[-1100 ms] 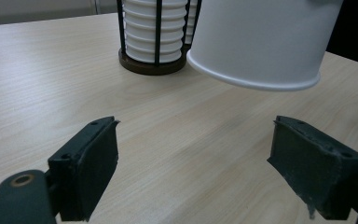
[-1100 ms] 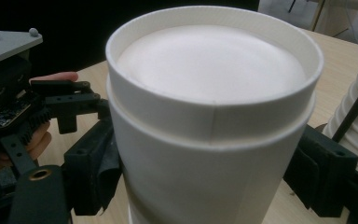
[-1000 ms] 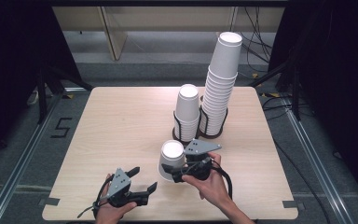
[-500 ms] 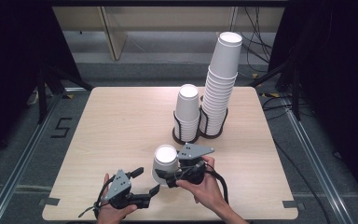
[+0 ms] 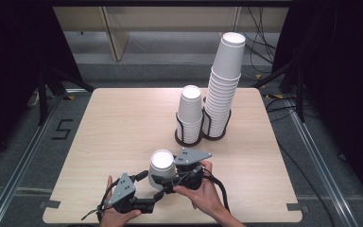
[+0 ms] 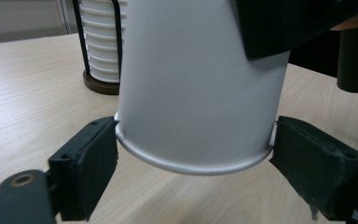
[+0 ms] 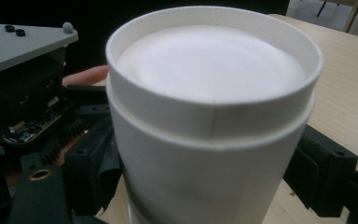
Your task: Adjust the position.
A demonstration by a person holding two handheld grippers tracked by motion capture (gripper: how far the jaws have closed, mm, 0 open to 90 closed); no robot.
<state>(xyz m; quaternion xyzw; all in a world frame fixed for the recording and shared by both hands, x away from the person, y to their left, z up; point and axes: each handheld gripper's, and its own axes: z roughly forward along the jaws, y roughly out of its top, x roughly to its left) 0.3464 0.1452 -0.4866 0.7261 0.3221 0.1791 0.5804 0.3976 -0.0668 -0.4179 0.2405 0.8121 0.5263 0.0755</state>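
Held thing: an upside-down white paper cup (image 5: 161,166) is kept near the desk's near edge, about midway along it, lifted clear of the wood as judged from the left gripper view, where its rolled rim (image 6: 193,164) hangs above the surface.
Right gripper (image 5: 166,178): its jaws are closed against the cup's wall on both sides, part-way open by the cup's width.
Left gripper (image 5: 157,202): its jaws are set wide, 1 pad at each side of the rim; contact looks likely, but firm pressure cannot be told.
Stock: 2 stacks of white paper cups, a short one (image 5: 190,112) and a tall one (image 5: 223,85), stand in a black wire holder with a round dark base (image 5: 189,137) toward the desk's far right.
Step in hand (judged): a handover or a separation of nested cups.
Advice: the rim should be squeezed lightly and evenly, since thin paper buckles; 1 grip should be secured before the other is eased.
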